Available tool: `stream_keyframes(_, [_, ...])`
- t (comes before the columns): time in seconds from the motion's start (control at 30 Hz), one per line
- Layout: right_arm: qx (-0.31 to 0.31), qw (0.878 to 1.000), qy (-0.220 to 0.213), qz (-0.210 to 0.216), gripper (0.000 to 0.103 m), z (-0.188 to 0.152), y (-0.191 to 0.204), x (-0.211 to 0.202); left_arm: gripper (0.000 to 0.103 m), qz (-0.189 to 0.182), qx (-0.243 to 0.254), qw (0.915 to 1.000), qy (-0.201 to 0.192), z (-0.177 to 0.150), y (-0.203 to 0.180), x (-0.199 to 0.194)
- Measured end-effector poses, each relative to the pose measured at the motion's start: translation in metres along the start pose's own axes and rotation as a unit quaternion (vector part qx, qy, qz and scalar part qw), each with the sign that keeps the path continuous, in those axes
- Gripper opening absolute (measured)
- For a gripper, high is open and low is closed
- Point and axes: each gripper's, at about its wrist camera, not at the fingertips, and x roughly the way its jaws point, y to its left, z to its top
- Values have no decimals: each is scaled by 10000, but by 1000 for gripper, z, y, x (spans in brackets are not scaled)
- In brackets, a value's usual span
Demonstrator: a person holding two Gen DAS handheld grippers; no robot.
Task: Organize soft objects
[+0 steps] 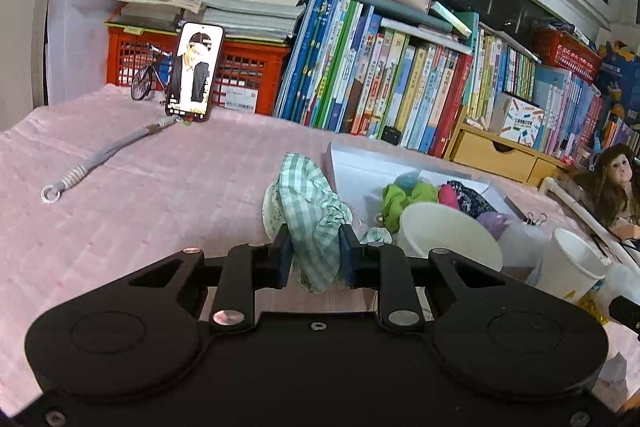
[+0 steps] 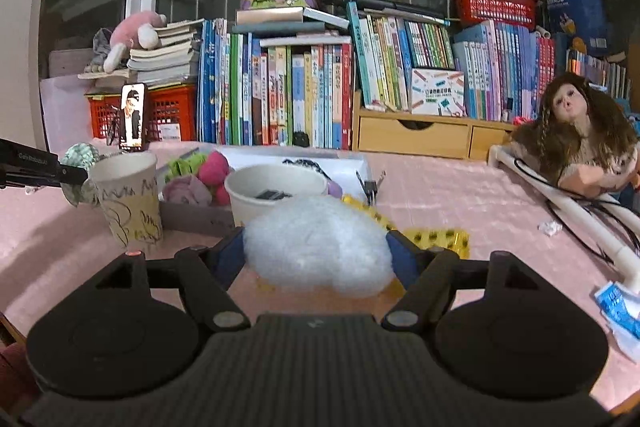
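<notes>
Partly sorted, by the look of it: on the pink-covered bench (image 2: 460,195), a shallow white box (image 1: 360,163) at mid-distance already holding several soft pieces, among them a green scrunchie (image 1: 400,197), a pink pom-pom (image 2: 214,167) and a lilac scrap (image 2: 186,189), with two paper cups (image 2: 276,193) standing just in front of it. Not yet put away: a white fluff wad (image 2: 320,247), pinched between the widely spread right tongs (image 2: 318,257) near the wider cup, and a green checked scrunchie (image 1: 314,223), squeezed in the tightly closed left tongs (image 1: 316,255) just left of the box. Probably two drops left, plus any strays out of sight.
</notes>
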Motion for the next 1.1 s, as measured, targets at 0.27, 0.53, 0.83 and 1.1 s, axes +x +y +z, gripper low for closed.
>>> stream_keyframes(0.27, [83, 9999, -97, 31, 74, 11, -4, -4, 22, 26, -8, 9999, -97, 16, 0, -3])
stream_keyframes(0.53, [102, 9998, -149, 42, 73, 15, -3, -6, 22, 47, 115, 9998, -151, 23, -6, -4])
stream_keyframes(0.83, [135, 9997, -206, 47, 73, 19, -5, -8, 22, 34, 182, 9997, -162, 26, -9, -5])
stream_keyframes(1.1, [147, 9994, -285, 87, 73, 26, -5, -10, 22, 10, 233, 9995, -213, 28, -11, -7])
